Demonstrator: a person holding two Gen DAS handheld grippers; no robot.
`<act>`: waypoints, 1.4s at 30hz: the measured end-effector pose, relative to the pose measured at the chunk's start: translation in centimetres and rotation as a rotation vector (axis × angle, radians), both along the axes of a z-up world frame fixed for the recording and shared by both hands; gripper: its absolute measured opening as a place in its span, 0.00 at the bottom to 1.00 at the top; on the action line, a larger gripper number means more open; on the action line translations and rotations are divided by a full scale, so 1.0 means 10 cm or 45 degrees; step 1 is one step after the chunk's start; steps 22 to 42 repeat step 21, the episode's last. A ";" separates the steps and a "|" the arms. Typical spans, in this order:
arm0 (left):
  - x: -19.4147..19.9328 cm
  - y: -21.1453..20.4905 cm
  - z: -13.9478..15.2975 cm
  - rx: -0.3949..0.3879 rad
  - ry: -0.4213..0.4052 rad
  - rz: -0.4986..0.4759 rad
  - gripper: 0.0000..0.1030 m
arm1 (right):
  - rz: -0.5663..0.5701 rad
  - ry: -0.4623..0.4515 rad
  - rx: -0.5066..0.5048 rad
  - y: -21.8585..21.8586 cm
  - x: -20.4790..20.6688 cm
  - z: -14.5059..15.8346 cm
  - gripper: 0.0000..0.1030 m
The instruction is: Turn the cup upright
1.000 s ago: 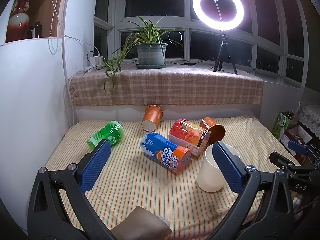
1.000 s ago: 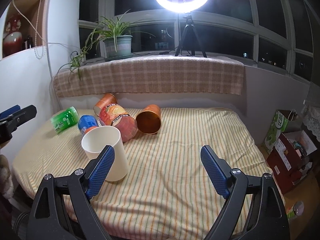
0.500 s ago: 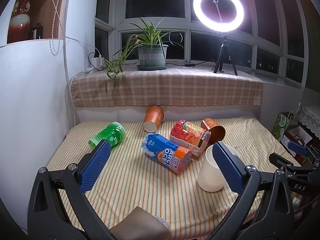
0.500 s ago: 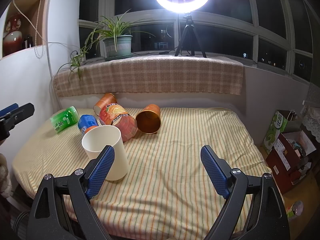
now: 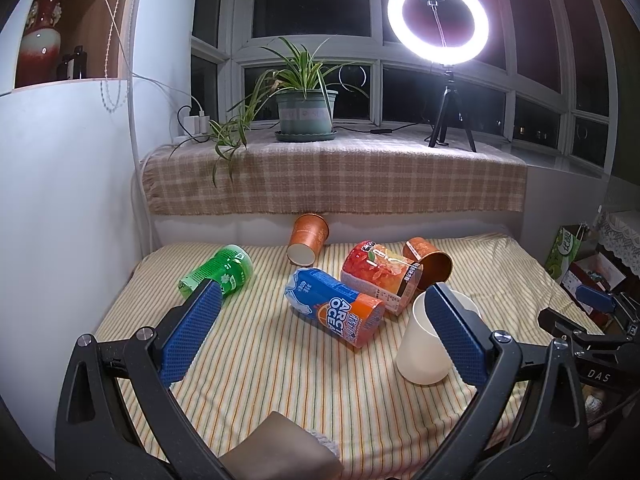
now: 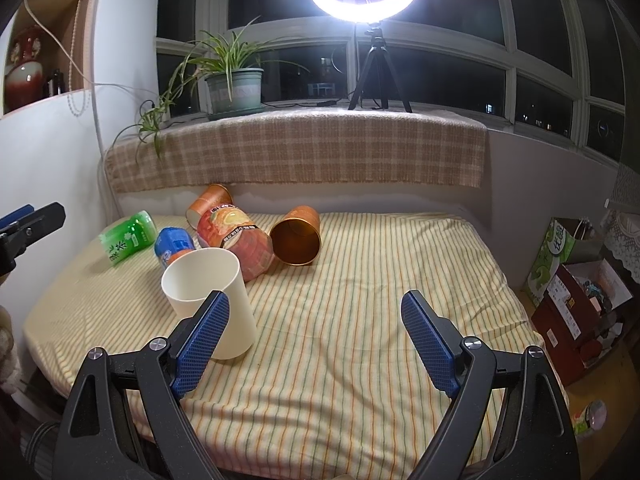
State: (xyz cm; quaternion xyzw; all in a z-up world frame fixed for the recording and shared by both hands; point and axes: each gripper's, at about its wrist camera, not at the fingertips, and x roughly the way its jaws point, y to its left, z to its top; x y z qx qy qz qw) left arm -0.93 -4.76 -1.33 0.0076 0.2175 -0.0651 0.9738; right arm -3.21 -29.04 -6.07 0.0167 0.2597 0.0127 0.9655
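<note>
A white cup (image 5: 424,350) stands upright on the striped cloth, mouth up; it also shows in the right wrist view (image 6: 210,300). My left gripper (image 5: 320,312) is open and empty, held back from the cups, its right finger in front of the white cup. My right gripper (image 6: 316,326) is open and empty, with the white cup just behind its left finger. Several cups lie on their sides: green (image 5: 218,274), blue-orange (image 5: 334,306), red-orange (image 5: 380,276), copper (image 5: 430,262) and orange (image 5: 306,236).
The striped cloth (image 6: 380,320) covers a low platform against a plaid-covered sill (image 5: 332,178). A potted plant (image 5: 306,108) and ring light (image 5: 438,30) stand on the sill. Boxes and a green bag (image 6: 558,256) sit on the floor at right. A white wall (image 5: 60,200) is left.
Both grippers have drawn back and risen very slightly, so the scene sits a touch farther off. The cups have not moved.
</note>
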 end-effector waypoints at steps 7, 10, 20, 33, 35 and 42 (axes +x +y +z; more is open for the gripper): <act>0.01 0.00 0.00 -0.001 0.003 0.004 1.00 | 0.003 0.006 -0.003 0.00 0.01 -0.01 0.85; 0.00 0.01 0.00 0.001 0.002 0.005 1.00 | 0.001 0.010 -0.004 -0.01 0.02 -0.02 0.85; 0.00 0.05 0.02 0.006 -0.003 0.010 1.00 | 0.003 0.018 -0.004 0.01 0.04 -0.04 0.85; 0.00 0.07 0.02 0.011 -0.007 0.015 1.00 | 0.004 0.019 -0.005 0.02 0.05 -0.04 0.85; 0.00 0.07 0.02 0.011 -0.007 0.015 1.00 | 0.004 0.019 -0.005 0.02 0.05 -0.04 0.85; 0.00 0.07 0.02 0.011 -0.007 0.015 1.00 | 0.004 0.019 -0.005 0.02 0.05 -0.04 0.85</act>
